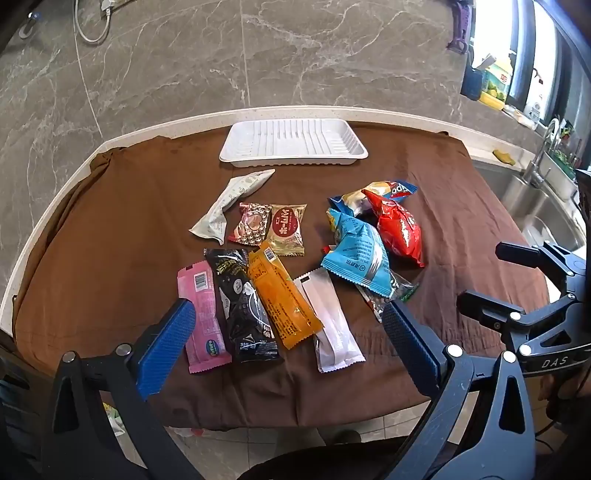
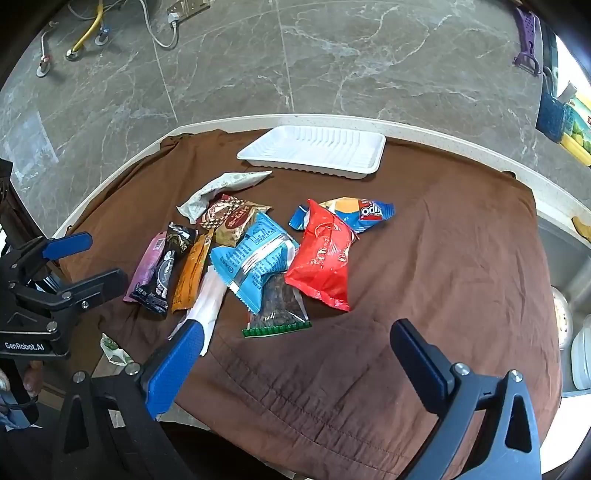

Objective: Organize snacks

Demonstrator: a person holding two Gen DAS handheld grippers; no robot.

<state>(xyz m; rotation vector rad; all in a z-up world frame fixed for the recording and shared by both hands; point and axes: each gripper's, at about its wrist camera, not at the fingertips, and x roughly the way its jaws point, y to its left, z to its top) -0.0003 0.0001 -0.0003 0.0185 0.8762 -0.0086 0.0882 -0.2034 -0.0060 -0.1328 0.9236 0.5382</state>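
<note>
Several snack packets lie on a brown cloth (image 1: 110, 229): a pink bar (image 1: 204, 317), a black bar (image 1: 243, 306), an orange bar (image 1: 280, 299), a white bar (image 1: 330, 321), a light blue bag (image 1: 360, 254), a red bag (image 1: 400, 229) and a gold packet (image 1: 288, 229). An empty white tray (image 1: 293, 142) sits at the far edge. My left gripper (image 1: 288, 332) is open above the near bars. My right gripper (image 2: 299, 354) is open above bare cloth, near a green-edged packet (image 2: 279, 310). It also shows in the left wrist view (image 1: 480, 277).
A marble wall rises behind the table. A sink and tap (image 1: 543, 162) lie to the right. Cables and hoses (image 2: 88, 33) hang on the wall at upper left. The cloth's right part (image 2: 461, 258) holds no packets.
</note>
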